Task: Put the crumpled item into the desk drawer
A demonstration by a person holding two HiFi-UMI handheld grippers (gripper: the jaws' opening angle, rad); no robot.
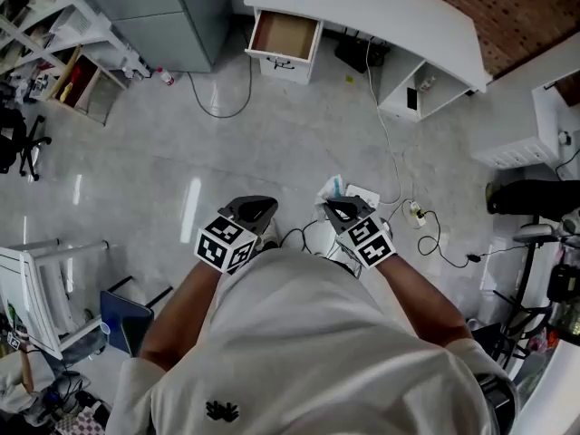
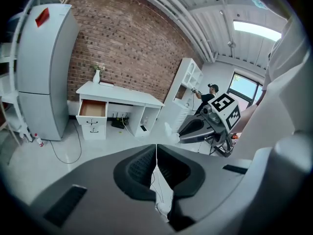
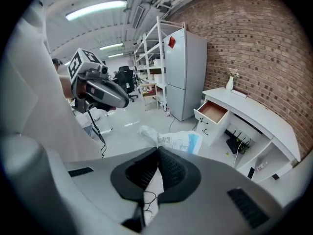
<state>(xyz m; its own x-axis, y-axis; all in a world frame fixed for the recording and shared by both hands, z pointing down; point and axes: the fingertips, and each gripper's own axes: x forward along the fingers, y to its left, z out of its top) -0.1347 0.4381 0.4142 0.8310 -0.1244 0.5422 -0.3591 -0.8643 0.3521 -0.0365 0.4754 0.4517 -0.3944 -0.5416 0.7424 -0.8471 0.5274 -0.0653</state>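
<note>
Right tool (image 3: pixel 157 150) pinches crumpled wrapper (image 3: pixel 180 140), partly hidden behind its jaws.

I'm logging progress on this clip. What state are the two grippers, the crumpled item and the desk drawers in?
left gripper: shut, nothing between its jaws.
right gripper: shut on the crumpled item.
crumpled item: held in the air, sticking out past the jaws.
top desk drawer: pulled open, looks empty.
lower desk drawer: shut.
</note>
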